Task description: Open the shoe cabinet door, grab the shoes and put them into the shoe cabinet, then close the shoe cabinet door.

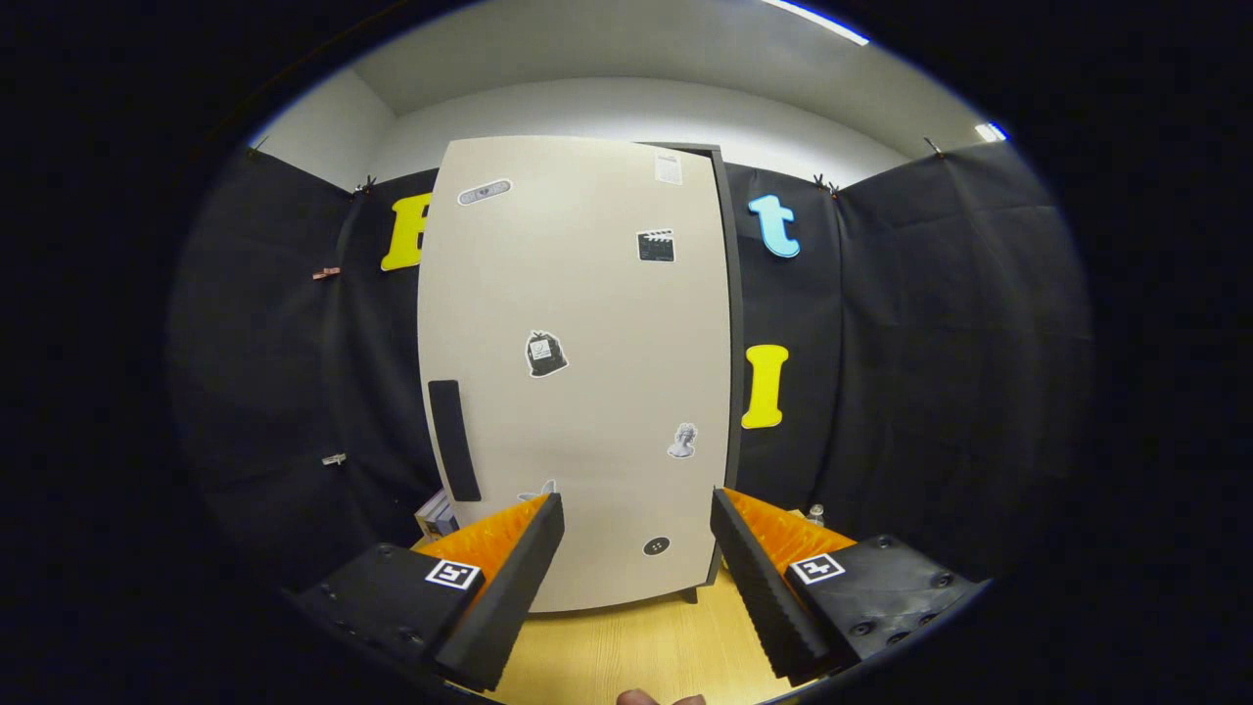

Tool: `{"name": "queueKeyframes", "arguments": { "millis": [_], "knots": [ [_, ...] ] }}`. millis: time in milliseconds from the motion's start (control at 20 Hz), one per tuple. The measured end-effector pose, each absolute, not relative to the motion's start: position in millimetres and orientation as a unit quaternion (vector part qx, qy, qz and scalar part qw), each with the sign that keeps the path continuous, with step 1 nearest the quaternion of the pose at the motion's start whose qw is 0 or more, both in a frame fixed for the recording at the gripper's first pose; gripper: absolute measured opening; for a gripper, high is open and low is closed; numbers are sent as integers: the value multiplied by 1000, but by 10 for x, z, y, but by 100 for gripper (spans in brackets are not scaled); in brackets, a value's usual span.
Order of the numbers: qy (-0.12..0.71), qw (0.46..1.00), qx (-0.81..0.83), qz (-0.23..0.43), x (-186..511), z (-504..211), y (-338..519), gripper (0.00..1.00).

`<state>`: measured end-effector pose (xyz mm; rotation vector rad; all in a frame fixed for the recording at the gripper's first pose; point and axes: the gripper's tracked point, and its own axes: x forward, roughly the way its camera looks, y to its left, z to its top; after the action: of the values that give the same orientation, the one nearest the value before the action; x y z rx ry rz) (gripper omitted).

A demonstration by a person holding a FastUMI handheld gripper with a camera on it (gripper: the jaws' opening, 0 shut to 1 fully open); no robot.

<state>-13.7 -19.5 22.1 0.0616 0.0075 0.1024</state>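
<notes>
Tongs (636, 509) gape wide, empty; shoe cabinet door (578, 372) stands shut just beyond the 2 fingers.

Gripper (636, 509) level, fingers spread wide (nothing between them).

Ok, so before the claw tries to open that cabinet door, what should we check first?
1. Door shut and ready to be pulled: ok, it covers the cabinet front.
2. Handle found: ok, the black handle runs up the door's left side, above the left finger.
3. Claw open: ok, the fingers stand wide apart with nothing between them.
4. Claw lined up on the handle: not ok, it faces the middle of the door, right of the handle.
5. Shoes spotted: cannot tell, no shoes are in sight.
6. Floor before the door free of things: ok.
</notes>
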Motion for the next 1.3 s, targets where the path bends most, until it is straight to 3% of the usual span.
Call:
{"name": "queueKeyframes", "arguments": {
  "millis": [1300],
  "knots": [
    [-6, 998, 26, 54, -138, 250, -170, 98]
  ]
}}
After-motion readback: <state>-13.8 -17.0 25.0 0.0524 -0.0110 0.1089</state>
